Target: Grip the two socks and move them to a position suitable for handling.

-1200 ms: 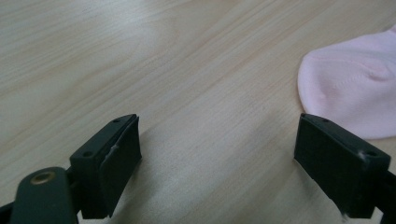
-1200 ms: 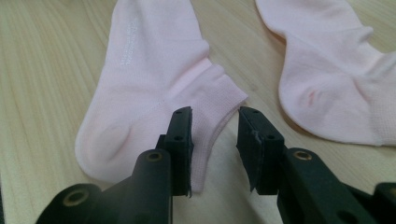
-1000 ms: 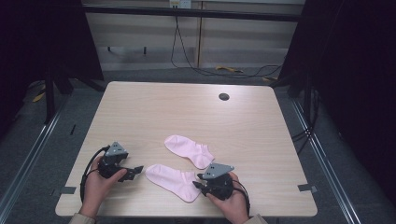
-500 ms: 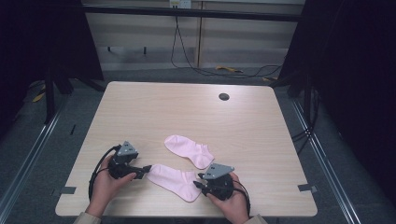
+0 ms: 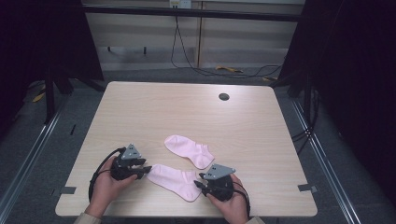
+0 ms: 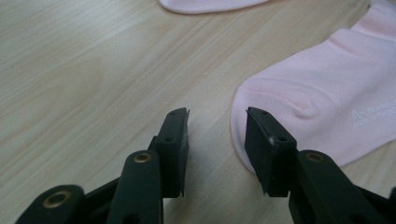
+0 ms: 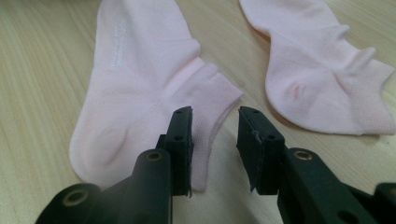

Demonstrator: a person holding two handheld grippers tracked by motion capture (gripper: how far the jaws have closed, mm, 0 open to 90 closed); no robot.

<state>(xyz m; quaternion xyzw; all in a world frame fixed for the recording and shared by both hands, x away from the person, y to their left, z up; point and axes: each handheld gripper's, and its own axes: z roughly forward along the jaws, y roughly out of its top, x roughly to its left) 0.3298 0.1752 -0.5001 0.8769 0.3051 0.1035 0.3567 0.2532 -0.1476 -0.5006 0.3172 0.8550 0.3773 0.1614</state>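
Two pink socks lie flat on the wooden table. The near sock (image 5: 175, 181) stretches between my two grippers; the far sock (image 5: 189, 150) lies just behind it. My left gripper (image 5: 144, 171) is open at the near sock's toe end (image 6: 322, 98), its jaws on either side of the toe's edge just above the table. My right gripper (image 5: 198, 183) is open at the near sock's cuff (image 7: 210, 107), the cuff edge lying between its jaws. The far sock (image 7: 317, 70) lies to the right in the right gripper view.
The table (image 5: 187, 116) has a round cable hole (image 5: 223, 96) at the far right. Both hands rest near the table's front edge. Dark curtains and a metal frame surround the table.
My left gripper has moved right along the table to the near sock's toe end. The right gripper has stayed at the cuff.
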